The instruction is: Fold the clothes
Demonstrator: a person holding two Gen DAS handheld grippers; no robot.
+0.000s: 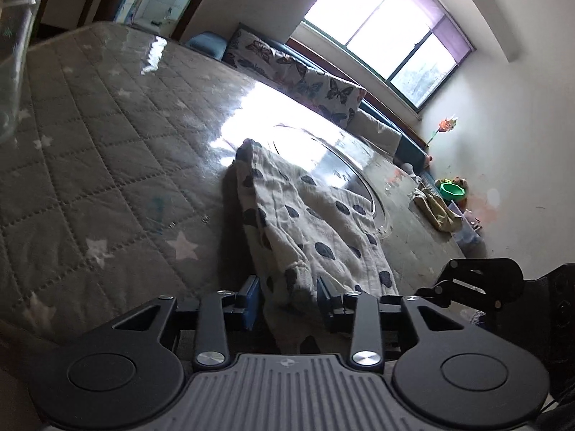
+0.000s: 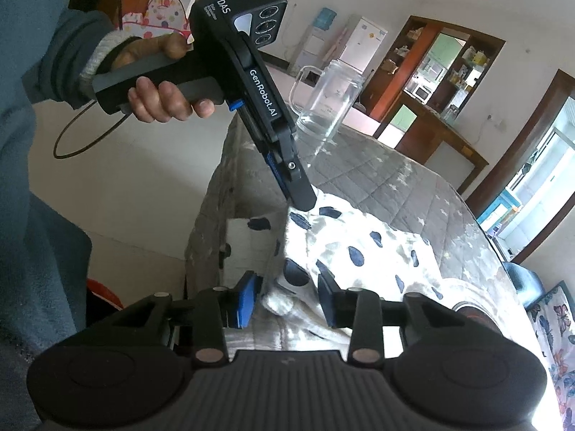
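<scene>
A white cloth with dark blue spots [image 1: 309,230] lies on the grey quilted table cover [image 1: 107,151], its near edge hanging toward the table's edge. My left gripper [image 1: 287,301] is open, its blue pads either side of the cloth's near edge. In the right wrist view the same cloth [image 2: 363,248] lies over the table corner. My right gripper [image 2: 287,300] is open around a bunched corner of it. The left gripper [image 2: 298,194] shows there too, its fingertips down at the cloth's far corner.
A clear glass mug [image 2: 327,100] stands on the table behind the left gripper. A round glass turntable [image 1: 345,172] sits under the cloth's far end. Butterfly-print cushions [image 1: 298,75] line the window bench. A yellowish cloth [image 1: 435,208] lies at the far table edge.
</scene>
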